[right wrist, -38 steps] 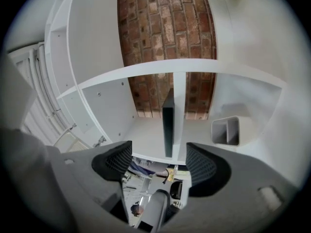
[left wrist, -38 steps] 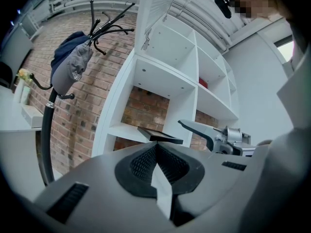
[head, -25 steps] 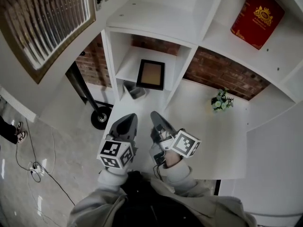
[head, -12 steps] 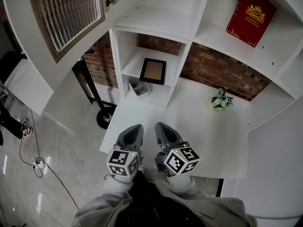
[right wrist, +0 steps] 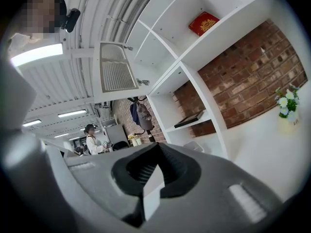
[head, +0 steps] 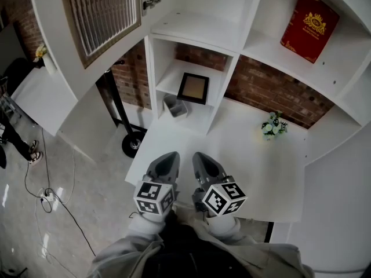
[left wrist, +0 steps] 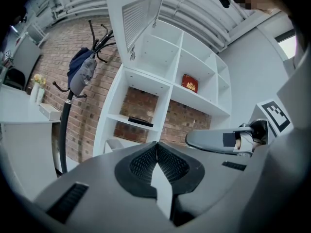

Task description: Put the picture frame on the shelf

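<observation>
The left gripper [head: 168, 156] and the right gripper [head: 200, 154] are held side by side over the near edge of the white surface [head: 255, 167], close to the person's body and pointing roughly level toward the shelving. In the left gripper view the two jaws of the left gripper [left wrist: 156, 145] are pressed together at the tips with nothing between them. In the right gripper view the right gripper [right wrist: 156, 147] has its jaws together in the same way and is likewise empty. The right gripper [left wrist: 218, 141] also shows in the left gripper view, just off to the right of the left jaws.

The picture frame [head: 193, 88] is well ahead of both pairs of jaws, apart from them. It is a dark frame with a tan inner panel, lying flat on the low shelf [head: 169, 84] of the left column. Seen along the jaws, it is a thin dark slab on that shelf, straight beyond the left tips [left wrist: 141, 122] and ahead and slightly right of the right tips [right wrist: 189, 119].

Under that shelf, a small grey container [head: 175, 105] sits on the surface. Farther right of the right jaws stands a small bunch of flowers [head: 273, 126]. High above and right of them, a red book [head: 310, 25] leans in an upper compartment. Left of the left jaws stands a coat stand [left wrist: 81, 74] with a blue item hanging on it.
</observation>
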Tool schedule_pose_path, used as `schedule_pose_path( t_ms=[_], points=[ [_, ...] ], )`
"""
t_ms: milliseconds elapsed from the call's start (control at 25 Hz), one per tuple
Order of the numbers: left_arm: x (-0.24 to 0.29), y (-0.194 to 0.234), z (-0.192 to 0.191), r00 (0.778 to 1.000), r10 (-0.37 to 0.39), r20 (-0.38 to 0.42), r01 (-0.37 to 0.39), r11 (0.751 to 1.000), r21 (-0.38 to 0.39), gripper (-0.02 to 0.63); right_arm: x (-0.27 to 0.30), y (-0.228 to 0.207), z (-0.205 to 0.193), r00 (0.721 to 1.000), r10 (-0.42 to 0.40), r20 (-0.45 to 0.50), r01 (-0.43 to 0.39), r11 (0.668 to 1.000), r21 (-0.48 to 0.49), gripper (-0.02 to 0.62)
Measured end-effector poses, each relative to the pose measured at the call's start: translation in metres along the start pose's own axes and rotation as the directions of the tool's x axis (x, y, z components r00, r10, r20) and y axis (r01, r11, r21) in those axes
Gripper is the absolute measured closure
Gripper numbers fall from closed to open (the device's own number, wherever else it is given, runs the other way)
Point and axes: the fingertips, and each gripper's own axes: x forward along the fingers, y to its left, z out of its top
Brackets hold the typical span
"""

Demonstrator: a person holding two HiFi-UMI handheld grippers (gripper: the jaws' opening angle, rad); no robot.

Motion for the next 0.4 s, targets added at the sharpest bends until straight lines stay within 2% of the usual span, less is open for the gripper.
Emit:
schedule_pose_path(
  t_ms=[400],
  points=[
    [-0.003, 0.010, 0.010, 0.999, 0.006, 0.035, -0.006, 1.000, 0.006, 0.601, 0.010, 0.014, 0.004, 1.000, 0.021, 0.007, -0.021, 1.000, -0.013, 0.597]
  ],
)
